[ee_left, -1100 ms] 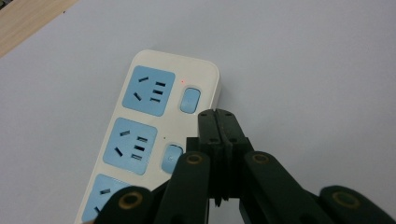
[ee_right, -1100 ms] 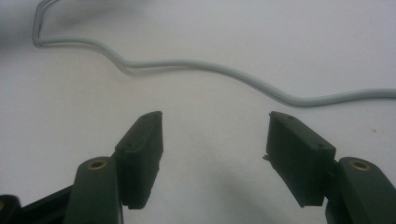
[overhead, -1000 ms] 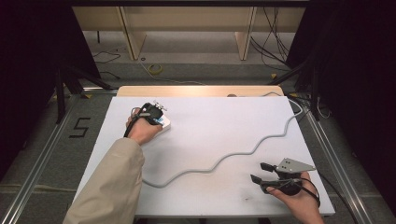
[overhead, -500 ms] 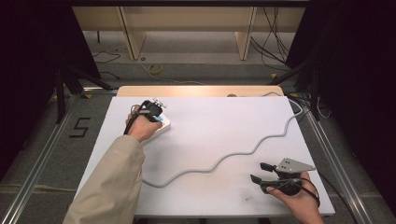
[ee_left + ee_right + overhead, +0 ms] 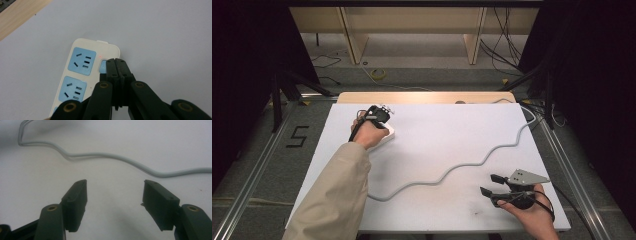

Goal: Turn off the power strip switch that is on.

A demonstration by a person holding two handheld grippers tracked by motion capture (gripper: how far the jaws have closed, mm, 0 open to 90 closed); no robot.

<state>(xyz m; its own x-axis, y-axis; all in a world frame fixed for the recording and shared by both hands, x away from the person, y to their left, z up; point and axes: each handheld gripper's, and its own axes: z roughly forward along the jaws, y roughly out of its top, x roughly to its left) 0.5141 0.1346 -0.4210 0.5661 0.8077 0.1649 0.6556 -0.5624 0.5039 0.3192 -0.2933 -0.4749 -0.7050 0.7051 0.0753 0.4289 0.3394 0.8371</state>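
At the far left of the white table (image 5: 437, 145), just short of its wooden far edge, lies a cream power strip (image 5: 82, 75) with blue socket faces. Beside the end socket (image 5: 81, 61) sits a small blue switch (image 5: 102, 66), with a tiny red light (image 5: 99, 56) glowing just above it. Pressed onto that switch: the closed tips of the left hand-held gripper (image 5: 116, 65), jaws fully together and holding nothing. Judged as a push on the rocker. Best done with a short, straight press down through the closed tips, centred on the switch rather than its rim, so as not to skid onto the socket face or shove the strip along the table. Worth watching the red light as the sign of a change. From the strip, a pale cable (image 5: 472, 162) snaking across the table toward the far right corner.

Left arm, in a tan sleeve (image 5: 334, 195), stretched well forward and slightly inward, hand (image 5: 369, 134) wrapped over the tool, tips angled down onto the strip. Right hand-held gripper (image 5: 490, 185) low at the near right, well apart from the strip, jaws spread wide and empty, pointing left over bare table, cable passing beyond its tips without touching.
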